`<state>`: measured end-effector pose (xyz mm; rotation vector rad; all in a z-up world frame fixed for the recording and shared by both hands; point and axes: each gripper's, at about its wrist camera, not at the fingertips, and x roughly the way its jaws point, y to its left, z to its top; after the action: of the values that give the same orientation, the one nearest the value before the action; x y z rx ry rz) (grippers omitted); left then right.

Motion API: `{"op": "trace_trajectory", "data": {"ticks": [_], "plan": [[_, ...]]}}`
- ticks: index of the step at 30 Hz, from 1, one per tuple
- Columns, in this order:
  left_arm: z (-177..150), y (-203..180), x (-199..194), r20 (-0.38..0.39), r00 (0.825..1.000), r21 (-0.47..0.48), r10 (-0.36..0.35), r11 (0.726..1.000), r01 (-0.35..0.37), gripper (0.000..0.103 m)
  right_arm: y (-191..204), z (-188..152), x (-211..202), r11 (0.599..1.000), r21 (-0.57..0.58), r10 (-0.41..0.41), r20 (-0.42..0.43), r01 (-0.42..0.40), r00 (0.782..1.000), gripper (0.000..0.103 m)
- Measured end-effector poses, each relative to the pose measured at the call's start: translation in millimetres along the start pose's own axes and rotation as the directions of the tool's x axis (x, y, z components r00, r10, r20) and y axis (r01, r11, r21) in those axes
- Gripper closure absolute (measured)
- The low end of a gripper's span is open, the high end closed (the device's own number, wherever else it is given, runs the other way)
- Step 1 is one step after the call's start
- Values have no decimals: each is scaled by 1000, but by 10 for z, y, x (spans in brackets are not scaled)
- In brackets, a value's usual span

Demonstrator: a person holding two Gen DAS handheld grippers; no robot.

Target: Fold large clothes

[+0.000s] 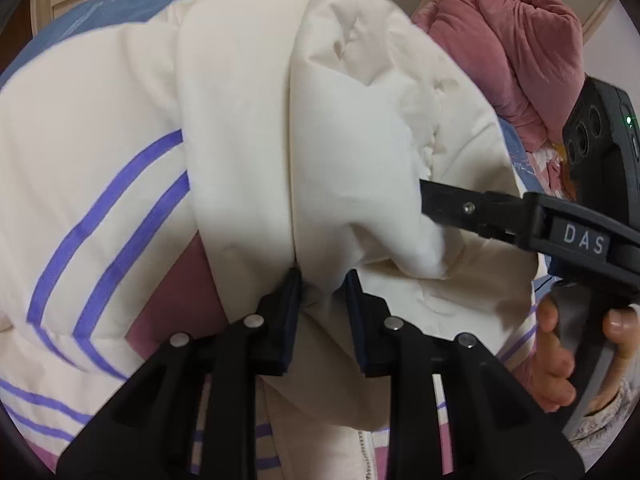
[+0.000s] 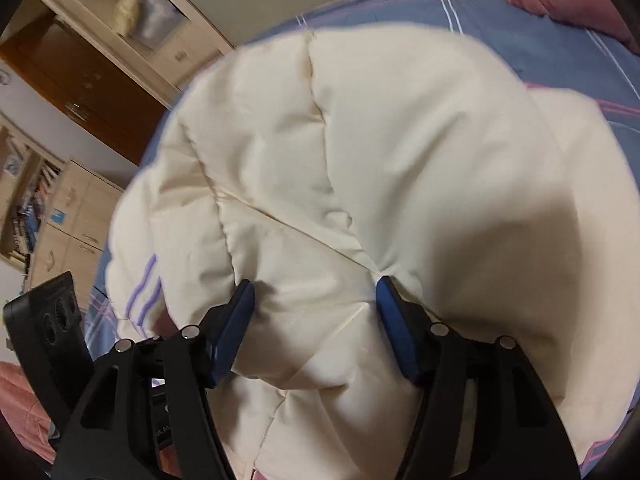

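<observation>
Both grippers pinch cream jacket (image 1: 248, 128) | blue bedsheet (image 2: 500, 28) | wood cabinets (image 2: 76, 216) bkgd

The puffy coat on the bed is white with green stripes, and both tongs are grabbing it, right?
Not quite: the stripes are purple, not green, as the left wrist view shows. The rest holds. The coat is white and lies on the bed, and the left tongs and right tongs both have its fabric between them.
</observation>
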<state>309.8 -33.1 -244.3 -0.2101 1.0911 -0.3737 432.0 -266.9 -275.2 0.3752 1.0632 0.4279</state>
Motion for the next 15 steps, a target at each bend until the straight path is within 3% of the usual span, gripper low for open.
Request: {"op": "trace_trajectory", "data": {"ticks": [2,4,5,8,12,15], "plan": [[1,-88,-250,38,999,16,-10,1000,10,78,12,-29,-246,999,-14,43,65,-42,997,39],[16,-134,-502,107,993,32,-40,999,37,73,-15,-82,-585,999,-38,7,157,-1,988,38],[69,-154,-663,153,986,40,-65,997,59,73,-85,-111,-663,1000,-18,-19,167,22,986,38],[307,-228,-852,213,973,28,-87,996,83,71,-254,-264,-556,999,20,-35,95,33,995,38],[537,-428,-618,197,980,79,19,996,-35,71,-269,-530,-302,991,-35,-127,87,130,988,37],[542,-450,-77,86,984,68,157,984,-163,71,-267,-538,-242,987,-59,-145,97,151,985,37]]}}
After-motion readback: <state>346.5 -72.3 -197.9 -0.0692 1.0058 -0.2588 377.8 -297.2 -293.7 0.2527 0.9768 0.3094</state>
